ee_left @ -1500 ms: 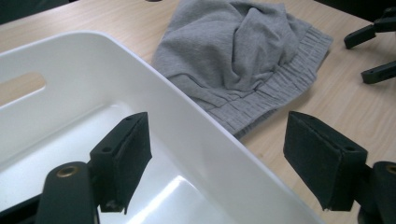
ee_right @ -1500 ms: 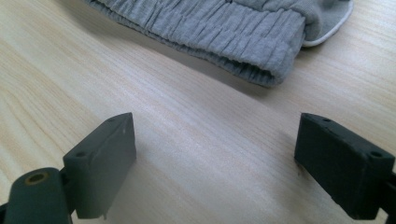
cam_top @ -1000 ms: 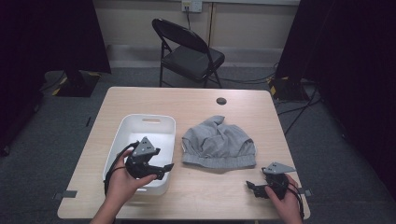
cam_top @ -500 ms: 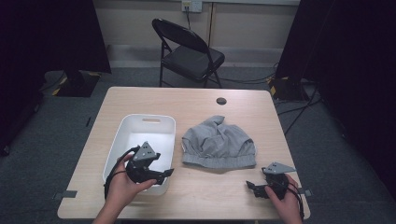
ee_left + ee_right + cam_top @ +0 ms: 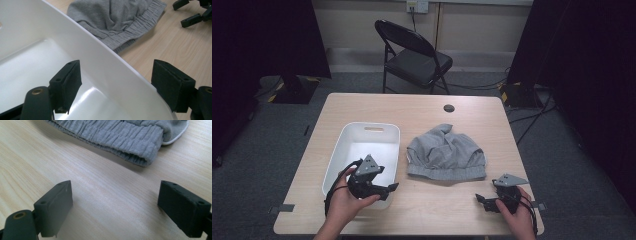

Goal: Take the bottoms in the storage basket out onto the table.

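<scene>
Standing amid grey carpet (image 5: 272, 140): wooden table (image 5: 422, 115)

We see a white rectangular plastic bin (image 5: 346, 150) standing upright and empty on the left half of the worktop, a slot handle cut into its far wall, its near right wall running between the spread jaws of the left claw (image 5: 387, 189). Just beside it to the right, apart from it, lies a crumpled grey knit garment (image 5: 445, 154) with a ribbed hem along its near edge.
</scene>
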`<state>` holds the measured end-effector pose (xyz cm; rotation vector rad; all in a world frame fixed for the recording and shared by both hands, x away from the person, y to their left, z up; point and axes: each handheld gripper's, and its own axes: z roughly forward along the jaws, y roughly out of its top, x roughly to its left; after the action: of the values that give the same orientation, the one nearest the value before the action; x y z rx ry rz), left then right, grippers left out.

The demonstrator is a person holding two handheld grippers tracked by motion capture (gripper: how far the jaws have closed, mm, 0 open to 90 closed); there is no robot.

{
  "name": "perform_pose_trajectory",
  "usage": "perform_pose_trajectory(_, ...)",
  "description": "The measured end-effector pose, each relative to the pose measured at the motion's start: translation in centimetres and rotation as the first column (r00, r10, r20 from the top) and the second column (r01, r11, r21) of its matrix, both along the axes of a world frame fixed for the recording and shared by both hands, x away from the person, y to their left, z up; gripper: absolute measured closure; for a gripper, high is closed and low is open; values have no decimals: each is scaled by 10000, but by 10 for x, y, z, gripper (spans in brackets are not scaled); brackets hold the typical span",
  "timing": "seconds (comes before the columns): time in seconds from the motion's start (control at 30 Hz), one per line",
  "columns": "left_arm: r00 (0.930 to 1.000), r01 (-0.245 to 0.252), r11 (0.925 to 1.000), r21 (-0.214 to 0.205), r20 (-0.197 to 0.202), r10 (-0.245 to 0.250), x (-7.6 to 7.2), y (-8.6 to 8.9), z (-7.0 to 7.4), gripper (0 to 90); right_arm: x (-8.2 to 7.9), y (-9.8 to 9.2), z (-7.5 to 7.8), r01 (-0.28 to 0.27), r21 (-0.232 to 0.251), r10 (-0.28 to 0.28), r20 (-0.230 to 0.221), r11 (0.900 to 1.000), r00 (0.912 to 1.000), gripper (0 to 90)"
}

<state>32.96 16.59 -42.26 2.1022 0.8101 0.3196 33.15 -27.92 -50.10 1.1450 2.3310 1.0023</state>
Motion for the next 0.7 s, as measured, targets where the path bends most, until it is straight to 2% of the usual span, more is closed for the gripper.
perform_pose_trajectory(0.37,9997,156,9999,22,-165,-156,-3,-2,-3,283,0,0,0,-4,-3,4,9,10000,10000,119)
perform_pose_trajectory(0.57,9989,379,9992,-109,-266,-381,-4,-4,-4,373,0,0,0,-1,-4,1,7,10000,10000,119)
perform_pose_trajectory(0.7,9975,606,9978,-264,-353,-615,-5,-5,-4,469,0,0,0,12,-3,-12,4,10000,10000,119)
